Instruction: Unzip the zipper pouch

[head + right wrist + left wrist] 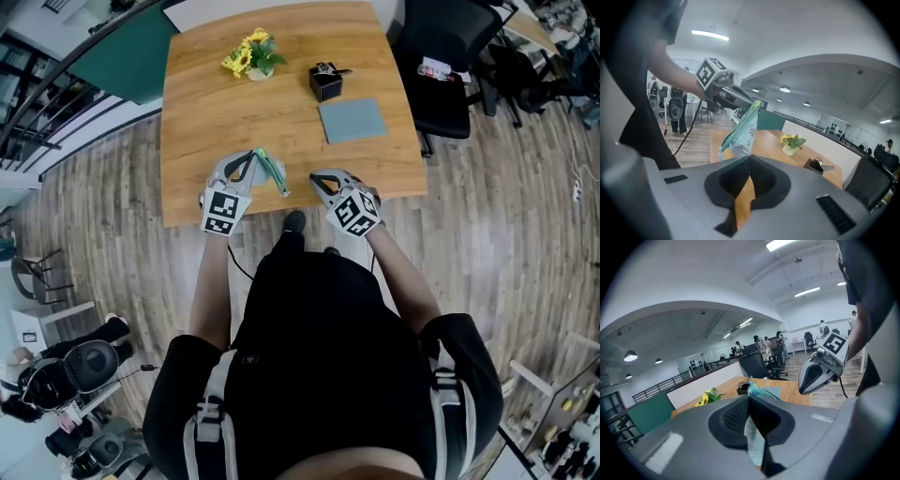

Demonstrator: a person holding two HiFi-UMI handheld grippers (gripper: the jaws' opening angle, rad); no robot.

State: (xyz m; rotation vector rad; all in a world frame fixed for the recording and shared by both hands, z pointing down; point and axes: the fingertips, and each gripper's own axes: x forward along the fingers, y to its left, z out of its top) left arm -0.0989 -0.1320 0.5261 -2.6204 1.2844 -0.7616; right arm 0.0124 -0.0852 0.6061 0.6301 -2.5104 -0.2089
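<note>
A pale green zipper pouch is held up over the near edge of the wooden table, pinched at one end by my left gripper, which is shut on it. In the left gripper view the pouch fabric runs between the closed jaws of the left gripper. The right gripper view shows the pouch hanging edge-on, zipper side toward me, just ahead of my right gripper. My right gripper is shut with nothing in it, a little right of the pouch and apart from it.
Further back on the table stand a small pot of yellow flowers, a black box and a flat grey pad. A black office chair is at the table's right side. I stand at the table's front edge.
</note>
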